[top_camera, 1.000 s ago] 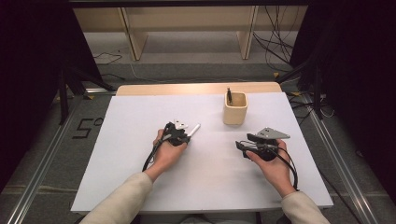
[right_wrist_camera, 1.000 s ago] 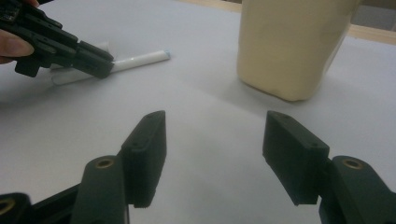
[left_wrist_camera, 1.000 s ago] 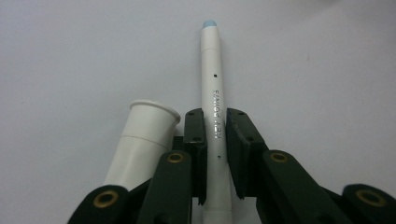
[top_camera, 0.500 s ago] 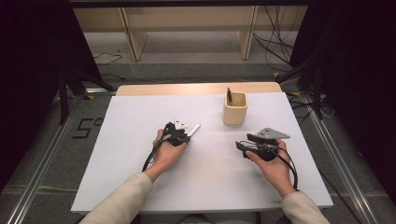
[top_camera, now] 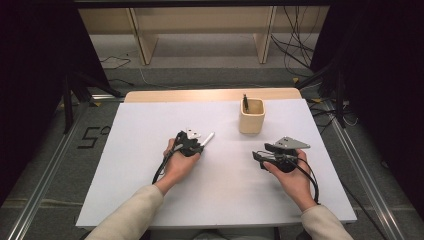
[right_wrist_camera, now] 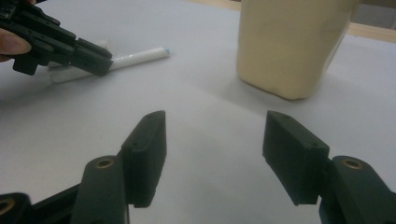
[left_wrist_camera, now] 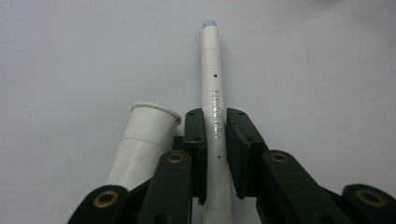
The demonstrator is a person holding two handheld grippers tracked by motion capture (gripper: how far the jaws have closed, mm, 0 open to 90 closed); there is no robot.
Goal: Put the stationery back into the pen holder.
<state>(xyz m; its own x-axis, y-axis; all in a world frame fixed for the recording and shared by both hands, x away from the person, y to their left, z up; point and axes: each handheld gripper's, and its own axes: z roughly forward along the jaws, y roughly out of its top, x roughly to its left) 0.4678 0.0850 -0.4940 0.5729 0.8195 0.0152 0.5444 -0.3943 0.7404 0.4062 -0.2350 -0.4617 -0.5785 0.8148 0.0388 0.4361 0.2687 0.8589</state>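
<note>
A white pen (left_wrist_camera: 211, 93) with a pale blue tip runs between the jaws of my left gripper (left_wrist_camera: 216, 140), which is shut on its barrel. A white cap (left_wrist_camera: 142, 140) lies just left of the jaws. In the high view the left gripper (top_camera: 192, 145) sits low over the table's middle, and the pen (top_camera: 209, 137) points to the back right. My right gripper (right_wrist_camera: 215, 158) stands open with nothing between its pads, aimed at the left gripper (right_wrist_camera: 60, 46) and the pen (right_wrist_camera: 140, 57). In the high view the right gripper (top_camera: 257, 156) hovers at the right.
A cream square cup (top_camera: 251, 116) with a dark pen (top_camera: 245, 102) standing in it sits at the back right of the white table (top_camera: 150, 125). The same cup (right_wrist_camera: 292, 42) looms close ahead of the right gripper. Cables trail from both grippers.
</note>
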